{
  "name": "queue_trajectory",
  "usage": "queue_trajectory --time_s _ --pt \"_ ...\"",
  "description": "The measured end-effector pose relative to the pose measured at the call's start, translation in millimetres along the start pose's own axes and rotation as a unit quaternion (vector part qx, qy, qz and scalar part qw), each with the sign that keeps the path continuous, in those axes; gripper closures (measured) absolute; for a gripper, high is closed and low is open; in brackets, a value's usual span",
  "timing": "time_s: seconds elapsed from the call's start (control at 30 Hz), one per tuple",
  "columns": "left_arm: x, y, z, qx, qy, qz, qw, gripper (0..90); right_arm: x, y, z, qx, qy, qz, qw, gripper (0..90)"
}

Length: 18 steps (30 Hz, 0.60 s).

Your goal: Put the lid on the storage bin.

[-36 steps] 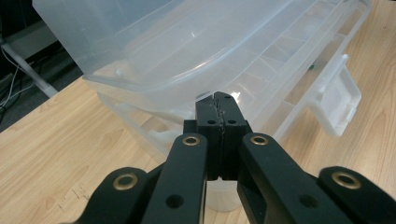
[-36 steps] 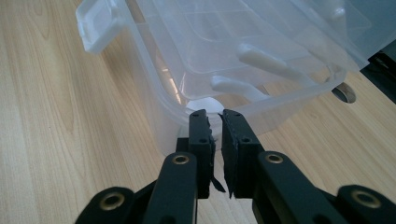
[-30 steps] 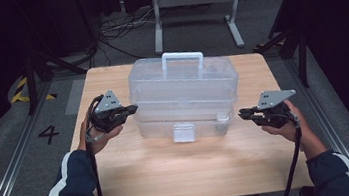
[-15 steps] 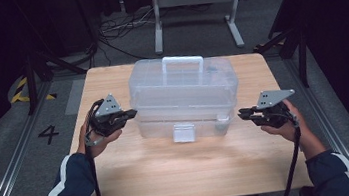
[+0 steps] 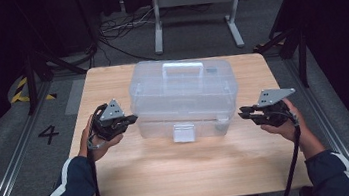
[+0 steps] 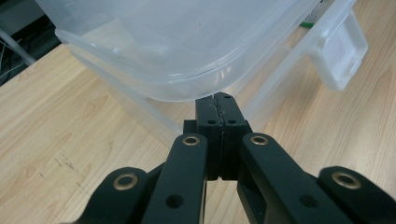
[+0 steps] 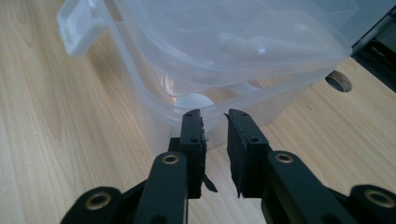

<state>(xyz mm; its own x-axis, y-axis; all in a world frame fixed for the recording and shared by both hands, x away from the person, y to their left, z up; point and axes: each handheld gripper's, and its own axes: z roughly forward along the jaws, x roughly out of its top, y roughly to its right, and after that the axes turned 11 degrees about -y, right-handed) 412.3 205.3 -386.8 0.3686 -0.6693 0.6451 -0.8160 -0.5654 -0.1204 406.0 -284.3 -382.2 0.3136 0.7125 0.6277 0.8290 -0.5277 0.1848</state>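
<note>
- Clear plastic box (image 5: pixel 185 99) with a carry handle (image 5: pixel 182 68) on its lid sits at the middle of the wooden tabletop (image 5: pixel 181 172), its long axis running left to right across the person's front.
- A white latch tab (image 5: pixel 184 132) hangs at the middle of the box's near wall, facing the person.
- Left tool (image 5: pixel 127 120) is at the box's left end, its tip just beside or touching the wall under the lid's rim; from the left gripper view its jaws are clenched together with nothing between them, right below the overhanging lid edge (image 6: pixel 187 91).
- Right tool (image 5: pixel 245 114) is near the box's right end, a little apart from the wall; in the right gripper view its jaws stand slightly parted, released, aimed at the lower corner of the box (image 7: pixel 205 109).
- Judged from this, the left tool is the nearer one to the box, and the latch lies between the two tools, inward from each.
- A small white round item (image 7: pixel 194 101) shows blurred through the box wall.
</note>
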Motion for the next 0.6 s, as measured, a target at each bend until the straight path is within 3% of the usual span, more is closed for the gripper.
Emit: queue_trajectory --time_s 0.33,0.47,0.6 --pt "-13.3 1.9 5.6 0.001 -0.023 -0.008 0.9997 90.0 -3.0 2.6 4.5 -0.015 -0.001 0.019 0.9997 66.8" --pt "-14.4 3.3 3.2 0.004 -0.016 -0.009 0.9998 90.0 -5.9 0.5 8.6 -0.020 -0.013 0.018 0.9996 64.4" --pt "-15.5 6.7 5.9 0.011 -0.027 -0.003 0.9996 90.0 -8.8 -2.3 10.6 -0.026 -0.018 0.018 0.9993 60.8"
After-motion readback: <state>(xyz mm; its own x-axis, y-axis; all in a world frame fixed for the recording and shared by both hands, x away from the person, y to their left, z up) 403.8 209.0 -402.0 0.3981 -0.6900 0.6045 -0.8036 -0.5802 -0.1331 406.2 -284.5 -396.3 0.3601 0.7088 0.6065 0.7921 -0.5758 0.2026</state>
